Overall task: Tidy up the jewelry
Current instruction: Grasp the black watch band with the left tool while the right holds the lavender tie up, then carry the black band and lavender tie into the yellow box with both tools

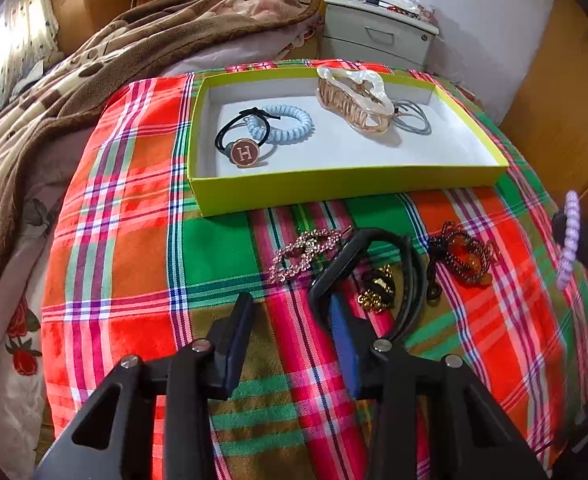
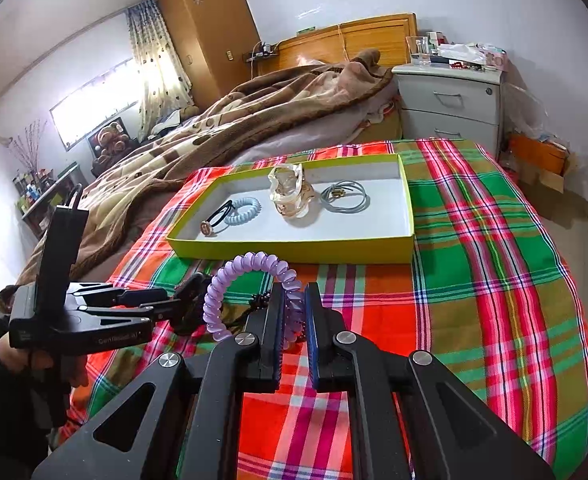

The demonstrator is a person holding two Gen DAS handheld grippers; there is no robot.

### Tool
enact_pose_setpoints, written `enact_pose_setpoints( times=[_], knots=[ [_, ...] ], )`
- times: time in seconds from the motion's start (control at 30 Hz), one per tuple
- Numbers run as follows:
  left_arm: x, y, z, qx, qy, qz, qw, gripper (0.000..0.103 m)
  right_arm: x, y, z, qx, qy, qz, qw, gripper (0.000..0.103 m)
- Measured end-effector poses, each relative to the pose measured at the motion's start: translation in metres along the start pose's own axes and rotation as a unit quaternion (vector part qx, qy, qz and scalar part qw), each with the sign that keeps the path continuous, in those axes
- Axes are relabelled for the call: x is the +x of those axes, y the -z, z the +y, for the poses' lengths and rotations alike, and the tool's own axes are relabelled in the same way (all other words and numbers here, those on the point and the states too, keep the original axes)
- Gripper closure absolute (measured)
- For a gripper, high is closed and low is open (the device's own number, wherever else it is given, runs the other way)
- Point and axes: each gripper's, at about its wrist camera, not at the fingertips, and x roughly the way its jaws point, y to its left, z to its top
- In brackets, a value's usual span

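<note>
- right gripper (image 2: 294, 312) pinched on the lilac spiral plastic hair tie (image 2: 250, 280) — grip is on one side of the loop, rest of the coil arcs up and left, free of the cloth
- left gripper (image 1: 290, 344) spread wide, holding nothing, low over the red-green plaid cloth (image 1: 134, 264); its right finger sits close by the black hairband (image 1: 393, 272), can't tell if they touch
- just beyond it, loose on the cloth: pink rhinestone clip (image 1: 303, 254), gold chain piece (image 1: 375, 292), amber bead clip with dark chain (image 1: 463, 258)
- farther out, shallow lime-green cardboard tray with white inside (image 1: 349, 186) already holds a black elastic with a brown "H" button (image 1: 245, 153), pale blue coil tie (image 1: 280, 124), pearly clear claw clip (image 1: 353, 98), grey elastic loop (image 1: 413, 118)
- handling, my read: coil tie is light, springy, slick — squeezes flat, may spring off on release; hold across a few coils, release low inside the tray
</note>
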Motion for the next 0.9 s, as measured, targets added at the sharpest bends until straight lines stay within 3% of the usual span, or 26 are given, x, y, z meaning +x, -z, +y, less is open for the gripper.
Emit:
enact_pose_setpoints(
  times=[0.23, 0.5, 0.9],
  knots=[
    [-0.002, 0.003, 0.005, 0.001, -0.009, 0.0, 1.0, 0.072, -0.002, 0.001, -0.001, 0.002, -0.003, -0.003, 1.0, 0.093],
    [-0.003, 0.007, -0.004, 0.008, -0.004, -0.018, 0.9998, 0.091, -0.004, 0.003, -0.001, 0.005, 0.001, -0.004, 1.0, 0.093],
    [-0.012, 0.014, -0.003, 0.007, 0.0, -0.033, 0.9994, 0.092, -0.006, 0.004, 0.001, 0.006, 0.008, -0.005, 1.0, 0.093]
  ],
)
